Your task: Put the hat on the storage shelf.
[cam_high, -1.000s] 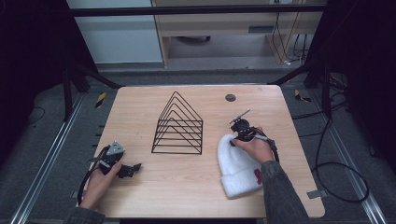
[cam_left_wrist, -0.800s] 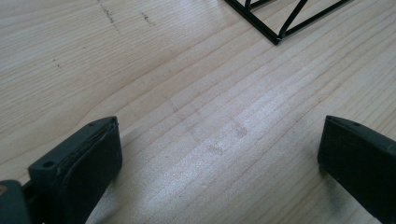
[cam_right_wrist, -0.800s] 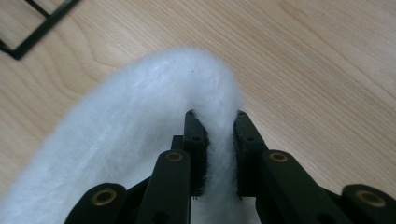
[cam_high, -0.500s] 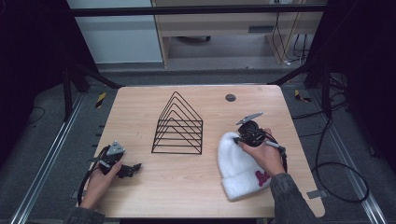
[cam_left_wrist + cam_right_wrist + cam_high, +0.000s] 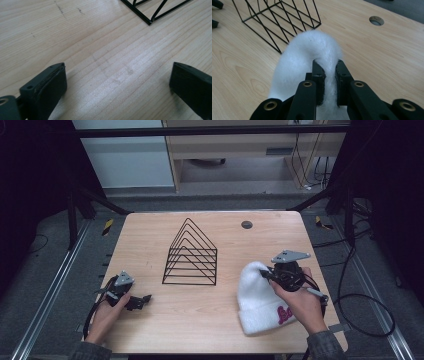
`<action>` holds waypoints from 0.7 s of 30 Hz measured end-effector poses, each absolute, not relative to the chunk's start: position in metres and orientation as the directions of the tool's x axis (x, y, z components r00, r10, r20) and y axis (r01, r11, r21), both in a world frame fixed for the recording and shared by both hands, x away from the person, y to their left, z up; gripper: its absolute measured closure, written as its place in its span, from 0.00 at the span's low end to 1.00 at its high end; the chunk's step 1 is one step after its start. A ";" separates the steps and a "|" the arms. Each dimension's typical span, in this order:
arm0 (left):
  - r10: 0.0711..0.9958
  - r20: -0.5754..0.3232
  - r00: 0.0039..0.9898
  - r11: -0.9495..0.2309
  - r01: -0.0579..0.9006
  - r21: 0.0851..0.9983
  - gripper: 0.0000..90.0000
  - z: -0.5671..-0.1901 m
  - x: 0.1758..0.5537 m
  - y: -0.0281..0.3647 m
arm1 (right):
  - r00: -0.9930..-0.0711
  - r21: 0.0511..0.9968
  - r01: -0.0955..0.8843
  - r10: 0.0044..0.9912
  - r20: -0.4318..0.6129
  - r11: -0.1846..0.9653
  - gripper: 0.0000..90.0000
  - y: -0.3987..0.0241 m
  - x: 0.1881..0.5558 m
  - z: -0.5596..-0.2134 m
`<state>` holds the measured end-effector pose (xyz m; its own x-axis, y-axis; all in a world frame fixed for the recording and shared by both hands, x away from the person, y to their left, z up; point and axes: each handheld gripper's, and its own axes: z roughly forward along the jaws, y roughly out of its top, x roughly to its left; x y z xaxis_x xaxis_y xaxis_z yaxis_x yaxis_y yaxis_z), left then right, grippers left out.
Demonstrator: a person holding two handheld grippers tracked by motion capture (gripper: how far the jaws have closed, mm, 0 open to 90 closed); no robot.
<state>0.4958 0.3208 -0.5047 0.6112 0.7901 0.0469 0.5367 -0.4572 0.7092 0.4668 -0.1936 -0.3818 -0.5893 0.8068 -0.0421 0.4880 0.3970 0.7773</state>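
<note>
A white fuzzy beanie (image 5: 260,300) with pink lettering is being pinched at its crown by the right gripper (image 5: 270,275), near the right front of the wooden table (image 5: 150,235). In the right gripper view, the fabric (image 5: 312,50) is being clamped tightly between the two black jaws, having just been closed on. The rest of the beanie is lying on the tabletop. A black wire rack (image 5: 191,254) is standing near the table's middle, just beside the beanie. The left gripper (image 5: 142,300) is being held low at the left front, its jaws being kept wide apart over bare wood, nothing between them.
</note>
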 end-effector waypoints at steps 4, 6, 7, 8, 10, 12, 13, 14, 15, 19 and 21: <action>0.815 0.054 0.577 -0.414 0.514 0.751 0.03 -0.494 0.492 0.320 | -0.592 0.793 0.465 0.805 -0.051 0.392 0.91 -0.193 0.460 -0.371; 0.818 0.055 0.572 -0.404 0.503 0.764 0.05 -0.491 0.491 0.320 | -0.587 0.800 0.459 0.808 -0.052 0.385 0.91 -0.196 0.457 -0.368; 0.817 0.048 0.575 -0.397 0.500 0.770 0.05 -0.490 0.491 0.320 | -0.587 0.802 0.462 0.808 -0.043 0.378 0.91 -0.197 0.456 -0.367; 0.816 0.041 0.577 -0.393 0.501 0.771 0.05 -0.489 0.490 0.319 | -0.587 0.804 0.461 0.809 -0.042 0.376 0.91 -0.197 0.456 -0.367; 0.810 0.055 0.584 -0.406 0.490 0.771 0.05 -0.483 0.489 0.316 | -0.589 0.812 0.448 0.807 -0.046 0.373 0.91 -0.197 0.453 -0.365; 0.809 0.073 0.583 -0.421 0.487 0.765 0.05 -0.475 0.488 0.312 | -0.593 0.825 0.432 0.804 -0.045 0.365 0.91 -0.196 0.449 -0.361; 0.807 0.079 0.585 -0.423 0.481 0.768 0.06 -0.471 0.486 0.309 | -0.597 0.830 0.420 0.800 -0.051 0.367 0.91 -0.195 0.447 -0.360; 0.804 0.083 0.589 -0.426 0.473 0.771 0.06 -0.466 0.485 0.307 | -0.599 0.834 0.410 0.799 -0.059 0.369 0.91 -0.194 0.446 -0.358; 0.800 0.088 0.594 -0.430 0.465 0.774 0.06 -0.462 0.483 0.304 | -0.598 0.838 0.406 0.799 -0.058 0.365 0.91 -0.194 0.446 -0.357; 0.782 0.105 0.614 -0.440 0.425 0.791 0.05 -0.448 0.479 0.296 | -0.604 0.852 0.396 0.796 -0.039 0.342 0.91 -0.192 0.444 -0.351; 0.769 0.126 0.626 -0.456 0.400 0.795 0.05 -0.442 0.479 0.290 | -0.603 0.860 0.387 0.797 -0.039 0.334 0.91 -0.190 0.443 -0.347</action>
